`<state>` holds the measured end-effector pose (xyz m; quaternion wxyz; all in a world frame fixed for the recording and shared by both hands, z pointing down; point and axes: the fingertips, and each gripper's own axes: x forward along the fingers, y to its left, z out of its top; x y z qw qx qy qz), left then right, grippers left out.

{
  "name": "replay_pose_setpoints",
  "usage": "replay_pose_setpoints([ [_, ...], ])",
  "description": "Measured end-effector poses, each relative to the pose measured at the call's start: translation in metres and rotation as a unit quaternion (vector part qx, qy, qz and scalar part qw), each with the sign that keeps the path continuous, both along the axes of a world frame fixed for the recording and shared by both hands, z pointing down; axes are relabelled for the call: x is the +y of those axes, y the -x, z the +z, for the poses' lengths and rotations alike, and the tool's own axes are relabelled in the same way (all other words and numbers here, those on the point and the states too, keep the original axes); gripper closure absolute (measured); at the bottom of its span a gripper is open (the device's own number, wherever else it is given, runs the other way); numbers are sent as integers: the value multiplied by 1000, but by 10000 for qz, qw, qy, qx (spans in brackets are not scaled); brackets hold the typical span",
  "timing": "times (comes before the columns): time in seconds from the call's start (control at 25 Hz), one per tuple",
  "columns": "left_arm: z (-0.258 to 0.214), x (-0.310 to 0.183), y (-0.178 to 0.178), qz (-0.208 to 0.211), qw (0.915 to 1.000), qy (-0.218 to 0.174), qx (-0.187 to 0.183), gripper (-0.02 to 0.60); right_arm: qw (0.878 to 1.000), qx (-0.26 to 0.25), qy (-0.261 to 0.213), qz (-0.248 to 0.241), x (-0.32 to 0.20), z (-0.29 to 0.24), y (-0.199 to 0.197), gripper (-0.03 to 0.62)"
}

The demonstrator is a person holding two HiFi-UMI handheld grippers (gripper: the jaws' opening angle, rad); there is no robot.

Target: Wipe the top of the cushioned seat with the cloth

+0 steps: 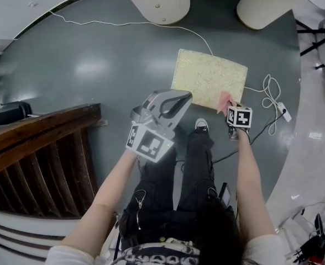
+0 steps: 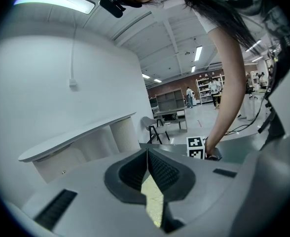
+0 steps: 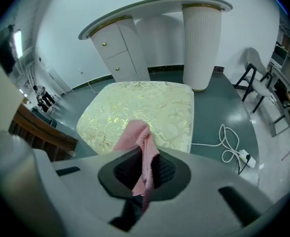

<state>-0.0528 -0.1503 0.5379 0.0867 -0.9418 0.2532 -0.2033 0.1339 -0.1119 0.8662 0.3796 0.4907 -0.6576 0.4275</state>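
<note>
Grey floor [image 1: 96,65] carries the cushioned seat [image 1: 209,77] and a power strip [image 3: 247,159].

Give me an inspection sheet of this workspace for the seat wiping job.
Surface: glossy grey floor.
Job's things: cream cushioned seat on the floor; pink cloth at its near right corner.
Clutter: black object at far left.
Grippers: right gripper shut on the cloth; left gripper shut, empty.
Cables: corded power strip right of the seat.
Surroundings: white ribbed pillar, wooden rail.
</note>
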Motion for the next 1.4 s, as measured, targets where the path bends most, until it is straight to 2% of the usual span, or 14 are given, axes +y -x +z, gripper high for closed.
replay_pose_setpoints([
  [0.32, -2, 3, -45, 98, 9999, 9, -34, 575, 9997, 47, 100, 236, 16, 6, -58, 583],
  [0.56, -3, 6, -64, 121, 9999, 32, -75, 575, 9996, 9, 132, 234, 21, 6, -72, 583],
  [0.68, -7, 8, -72, 115, 9999, 51, -94, 575, 9996, -165, 45, 239, 19, -4, -70, 583],
  [0.96, -31, 6, -93, 29, 9999, 129, -92, 575, 9964, -688, -414, 281, 8, -65, -66, 585],
  [1.4, -85, -4, -121, -623, 9979, 115, 115, 575, 9793, -1488, -1175, 713, -5, -178, -85, 583],
])
